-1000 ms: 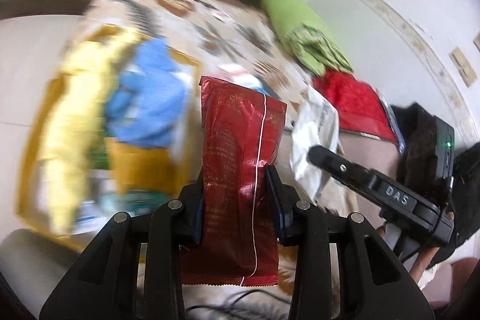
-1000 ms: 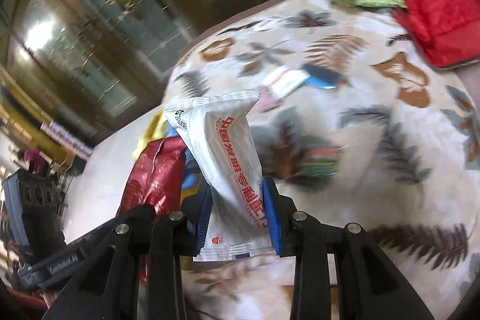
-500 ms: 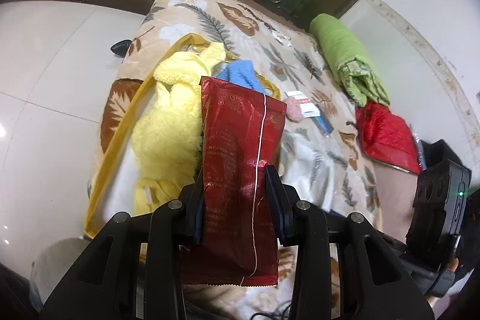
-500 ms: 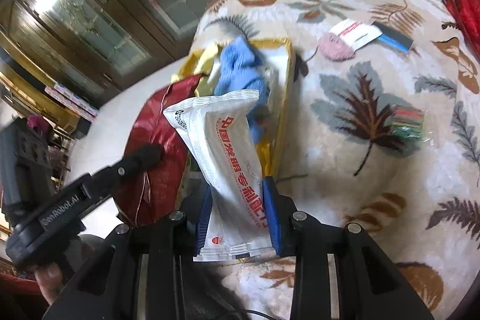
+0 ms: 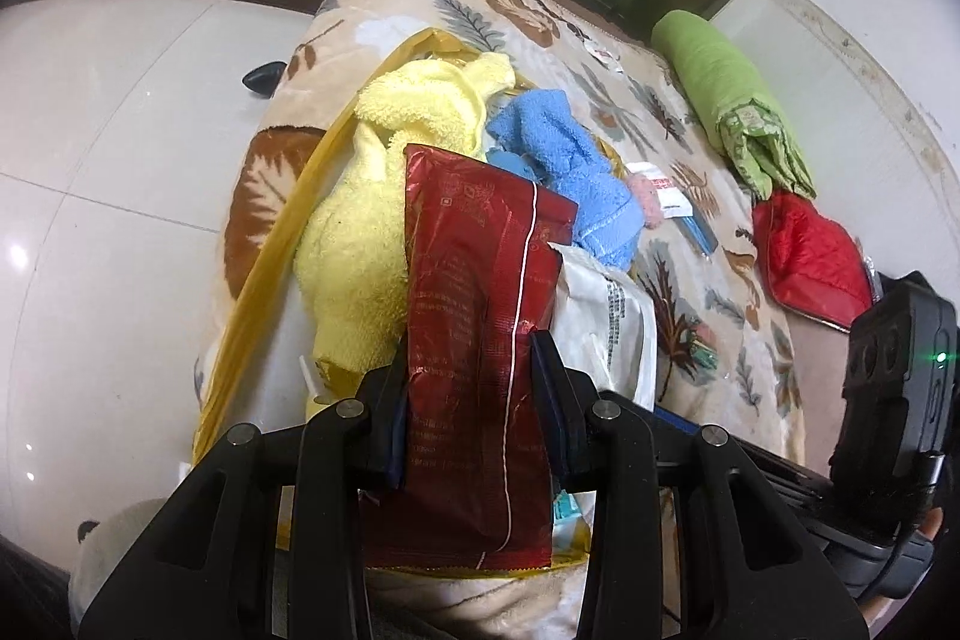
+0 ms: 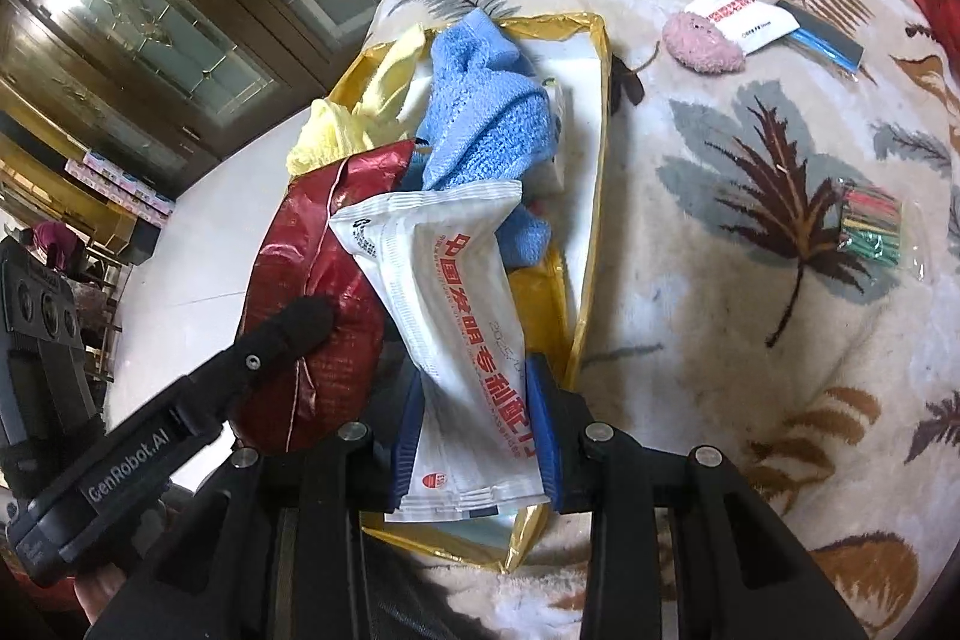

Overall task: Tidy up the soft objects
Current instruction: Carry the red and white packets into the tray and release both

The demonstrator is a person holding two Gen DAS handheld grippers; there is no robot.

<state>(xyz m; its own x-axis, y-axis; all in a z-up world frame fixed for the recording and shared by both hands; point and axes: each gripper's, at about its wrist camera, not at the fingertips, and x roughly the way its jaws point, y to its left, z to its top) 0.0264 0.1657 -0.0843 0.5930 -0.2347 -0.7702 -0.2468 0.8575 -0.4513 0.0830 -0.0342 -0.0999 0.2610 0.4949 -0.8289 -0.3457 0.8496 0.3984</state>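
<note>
My left gripper (image 5: 474, 394) is shut on a dark red foil packet (image 5: 480, 304) that stands upright between its blue pads. My right gripper (image 6: 474, 424) is shut on a white packet with red lettering (image 6: 462, 316). Both packets hang over an open gold-rimmed box (image 6: 594, 148) on the leaf-patterned blanket. In the box lie a yellow towel (image 5: 372, 196) and a blue towel (image 6: 486, 118). The left gripper and its red packet (image 6: 312, 292) show at the left of the right wrist view; the white packet (image 5: 612, 316) shows right of the red one in the left wrist view.
On the blanket lie a pink fluffy item (image 6: 702, 46), a white sachet (image 6: 744, 16), a blue-edged packet (image 6: 822, 40) and a bag of coloured bands (image 6: 870, 226). A green folded cloth (image 5: 732, 112) and a red quilted cushion (image 5: 804, 256) sit by the wall. White tiled floor lies left.
Both grippers have swung over and come down toward the gold-rimmed box, each still holding its packet. The box and towels now appear closer and sharper under the packets.
</note>
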